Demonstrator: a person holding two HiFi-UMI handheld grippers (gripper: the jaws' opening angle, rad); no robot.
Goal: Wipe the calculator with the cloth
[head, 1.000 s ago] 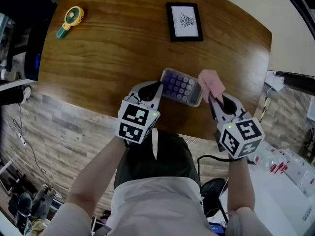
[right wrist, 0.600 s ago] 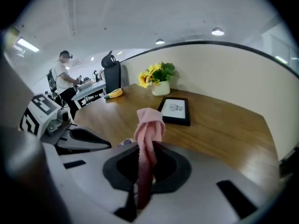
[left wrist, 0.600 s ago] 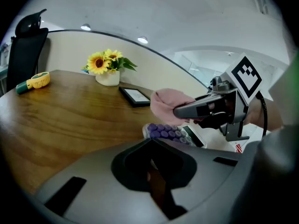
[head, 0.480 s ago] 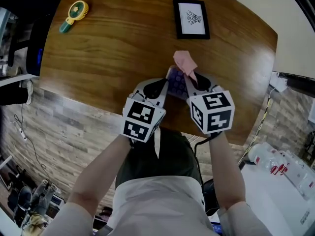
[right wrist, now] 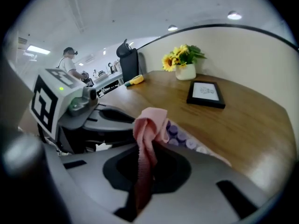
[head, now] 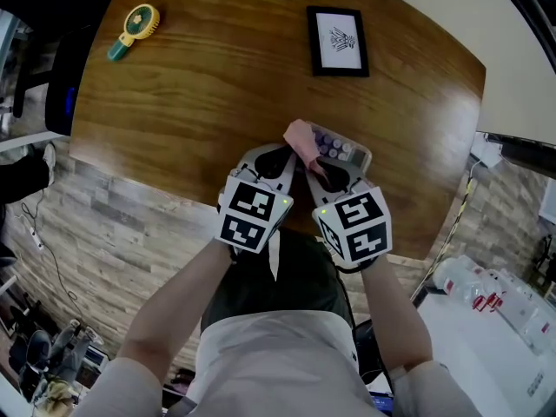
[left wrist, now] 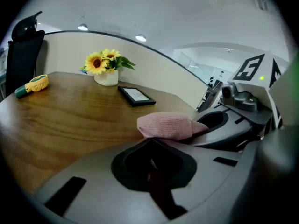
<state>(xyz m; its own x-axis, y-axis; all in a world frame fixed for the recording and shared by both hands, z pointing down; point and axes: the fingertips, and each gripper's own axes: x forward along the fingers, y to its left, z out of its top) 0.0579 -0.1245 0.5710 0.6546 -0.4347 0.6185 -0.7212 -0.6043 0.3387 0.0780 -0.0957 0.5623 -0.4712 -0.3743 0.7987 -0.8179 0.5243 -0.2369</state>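
Lilac-keyed grey calculator [head: 340,148] lies by the near edge of the brown wooden table [head: 200,85]. The right gripper [head: 320,168] pinches the pink woven cloth [head: 301,135] over the calculator's left end, so the wiping looks under way. The left gripper [head: 276,158], jaws together, sits just beside. The next move probably calls for dragging the cloth rightward across the keys.

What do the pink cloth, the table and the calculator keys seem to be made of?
The cloth looks like soft woven or knitted fabric: a fine mesh texture shows and it folds limply. The table looks like wood or wood veneer with a semi-gloss finish: streaked brown grain, faint sheen. The calculator keys are probably smooth plastic: round, purple, uniform.
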